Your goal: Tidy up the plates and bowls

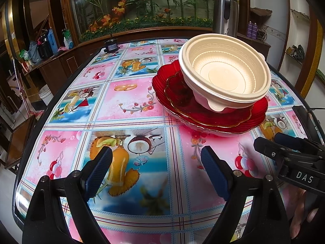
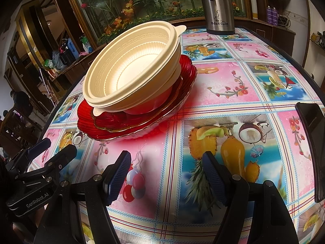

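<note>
Both grippers hover over the fruit-print tablecloth [image 1: 130,101] with nothing between their fingers: the left gripper [image 1: 156,168] has its blue pads spread wide, the right gripper [image 2: 166,174] has its pads apart too. Ahead of the fingertips sits the stack: cream bowls [image 1: 225,75], nested and tilted, on a small red plate [image 1: 203,111] inside a larger red plate [image 1: 160,81]. From the left fingers it lies up and to the right, from the right fingers up and to the left, well clear of both, and a steel flask [image 2: 218,6] stands beyond at the table's far edge.

you're in a home dining room: a fruit-print tablecloth [image 1: 130,93], a steel thermos [image 2: 218,6], wooden cabinets [image 1: 54,65] and a planted glass display [image 1: 142,4].
</note>
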Demonstrator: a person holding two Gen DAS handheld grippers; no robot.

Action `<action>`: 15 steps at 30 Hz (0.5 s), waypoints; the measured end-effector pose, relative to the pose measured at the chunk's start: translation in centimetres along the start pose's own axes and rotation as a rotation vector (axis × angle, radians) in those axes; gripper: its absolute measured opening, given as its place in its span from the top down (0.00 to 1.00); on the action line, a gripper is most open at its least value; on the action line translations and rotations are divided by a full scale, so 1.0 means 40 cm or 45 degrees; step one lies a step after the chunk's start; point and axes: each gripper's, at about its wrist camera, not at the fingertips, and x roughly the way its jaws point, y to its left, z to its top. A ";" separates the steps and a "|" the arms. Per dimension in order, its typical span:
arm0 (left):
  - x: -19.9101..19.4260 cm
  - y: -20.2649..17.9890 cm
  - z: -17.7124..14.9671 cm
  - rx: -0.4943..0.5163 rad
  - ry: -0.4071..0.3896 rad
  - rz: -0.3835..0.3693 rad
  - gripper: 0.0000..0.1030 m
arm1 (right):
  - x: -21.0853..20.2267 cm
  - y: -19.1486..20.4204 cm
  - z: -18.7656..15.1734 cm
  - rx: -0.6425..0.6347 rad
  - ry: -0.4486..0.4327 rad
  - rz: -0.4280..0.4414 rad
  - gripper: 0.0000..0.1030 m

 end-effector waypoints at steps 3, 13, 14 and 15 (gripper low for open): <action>0.001 -0.001 0.000 0.002 -0.001 0.004 0.13 | 0.000 -0.001 0.000 0.000 -0.001 0.001 0.28; -0.001 -0.004 0.002 0.005 0.000 0.005 0.13 | -0.002 -0.002 0.000 0.001 -0.004 0.001 0.28; -0.001 -0.004 0.002 0.005 0.000 0.004 0.13 | -0.002 -0.002 0.000 0.001 -0.005 0.001 0.28; -0.001 -0.003 0.002 0.004 0.000 0.004 0.13 | -0.003 -0.002 0.000 0.001 -0.005 0.000 0.28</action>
